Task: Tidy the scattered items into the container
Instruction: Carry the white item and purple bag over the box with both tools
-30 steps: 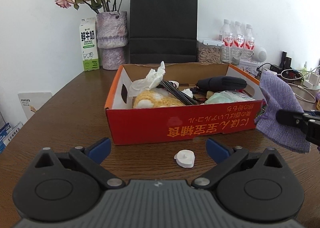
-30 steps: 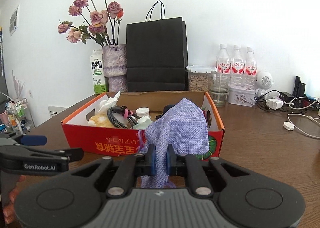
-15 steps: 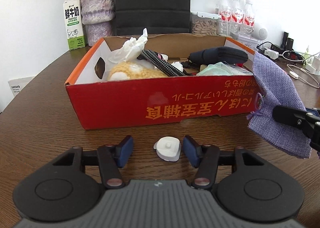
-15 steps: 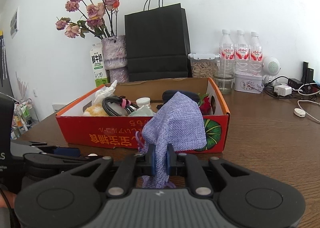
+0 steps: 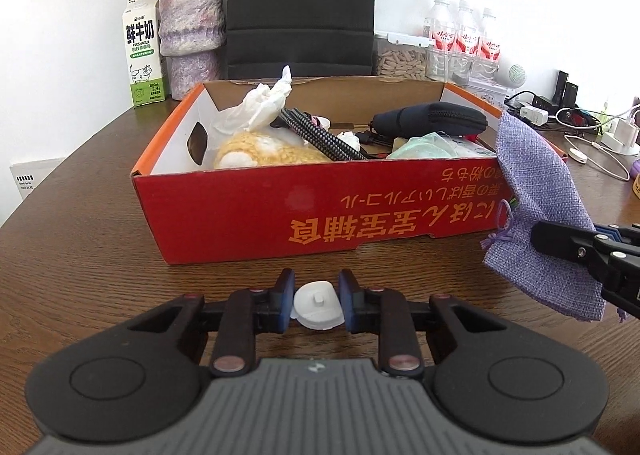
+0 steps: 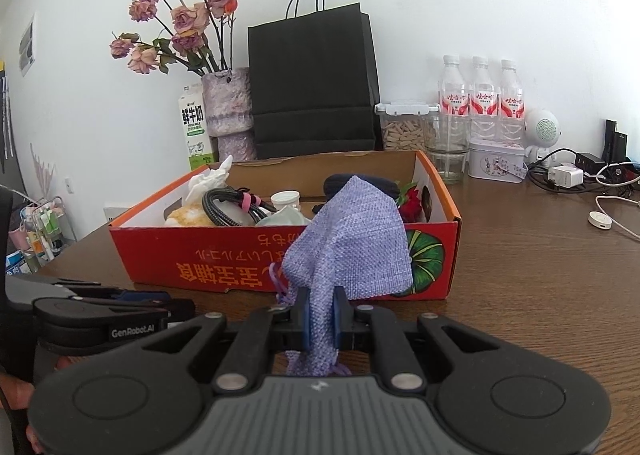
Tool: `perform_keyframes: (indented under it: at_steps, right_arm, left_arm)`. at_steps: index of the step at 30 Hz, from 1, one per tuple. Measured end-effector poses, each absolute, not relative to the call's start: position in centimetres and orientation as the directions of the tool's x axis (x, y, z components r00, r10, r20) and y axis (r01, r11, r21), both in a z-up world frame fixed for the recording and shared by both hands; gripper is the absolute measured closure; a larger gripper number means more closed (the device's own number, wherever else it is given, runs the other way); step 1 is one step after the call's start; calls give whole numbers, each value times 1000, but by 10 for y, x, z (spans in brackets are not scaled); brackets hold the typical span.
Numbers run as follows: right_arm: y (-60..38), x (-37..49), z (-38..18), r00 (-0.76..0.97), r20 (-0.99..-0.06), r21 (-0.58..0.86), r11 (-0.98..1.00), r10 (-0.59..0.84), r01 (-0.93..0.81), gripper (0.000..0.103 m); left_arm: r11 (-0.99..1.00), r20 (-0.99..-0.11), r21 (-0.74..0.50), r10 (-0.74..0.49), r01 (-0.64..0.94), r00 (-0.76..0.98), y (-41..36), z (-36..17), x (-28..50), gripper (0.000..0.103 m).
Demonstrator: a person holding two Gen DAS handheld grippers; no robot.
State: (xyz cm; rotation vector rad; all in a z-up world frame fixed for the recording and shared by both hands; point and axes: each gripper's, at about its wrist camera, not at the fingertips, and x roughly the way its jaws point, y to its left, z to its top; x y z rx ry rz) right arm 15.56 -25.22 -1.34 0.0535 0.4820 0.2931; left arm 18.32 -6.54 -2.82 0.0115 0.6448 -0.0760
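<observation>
Container (image 5: 256, 215), a red cardboard box with orange rim, is occupying the centre of both views on the brown worktop (image 5: 80, 247) and is already holding a yellow plush, crumpled tissue, braided cable and a dark pouch. Compared with the pictures taken a second and half a second ago, the box is looming larger and lower in the left wrist view, so the left gripper (image 5: 316, 305) is advancing low over the worktop; its jaws, wide apart a second ago, are now closing to a narrow gap around the small white cap (image 5: 318, 305), lower centre of the frame, just in front of the box's near wall. The blue pads appear to be meeting the cap's sides, though firm contact cannot be confirmed. This is suggesting that the last loose item is being secured for lifting into the box.

Purple woven pouch (image 6: 352, 243) is hanging in front of the box's near right corner, not yet inside. The right gripper (image 6: 320, 321), lower centre of its own view, is keeping its jaws clamped together on the pouch's gathered neck, as in the earlier pictures, with drawstring tassels dangling beside them.
</observation>
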Motion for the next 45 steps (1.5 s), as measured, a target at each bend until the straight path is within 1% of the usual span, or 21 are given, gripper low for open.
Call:
perform_keyframes:
  at_steps: [6, 12, 17, 23, 28, 36, 40, 45]
  right_arm:
    - [-251, 153, -11, 851, -436, 115, 956, 293, -271, 93]
    - [-249, 147, -1, 864, -405, 109, 954, 299, -279, 93]
    - [-251, 143, 19, 882, -361, 121, 953, 301, -276, 93]
    - [-245, 145, 46, 904, -304, 95, 953, 302, -286, 93]
    - [-238, 158, 65, 912, -276, 83, 953, 304, -292, 93]
    - [-225, 196, 82, 914, -259, 67, 950, 313, -306, 93]
    - [-218, 224, 81, 908, -272, 69, 947, 320, -313, 93]
    - [-213, 261, 70, 891, -309, 86, 943, 333, -322, 93]
  left_arm:
    - [997, -574, -5, -70, 82, 816, -63, -18, 175, 79]
    - [995, -517, -4, -87, 99, 852, -61, 5, 164, 79]
    - [994, -455, -16, -106, 110, 884, -57, 30, 159, 79]
    - [992, -383, -33, -126, 123, 915, -54, 57, 165, 78]
    - [990, -343, -51, -139, 130, 929, -54, 73, 176, 78]
    - [989, -316, -66, -145, 130, 938, -51, 81, 213, 78]
    - [989, -329, -77, -142, 123, 934, -50, 77, 240, 78]
    - [991, -358, -67, -131, 115, 925, -48, 66, 271, 78]
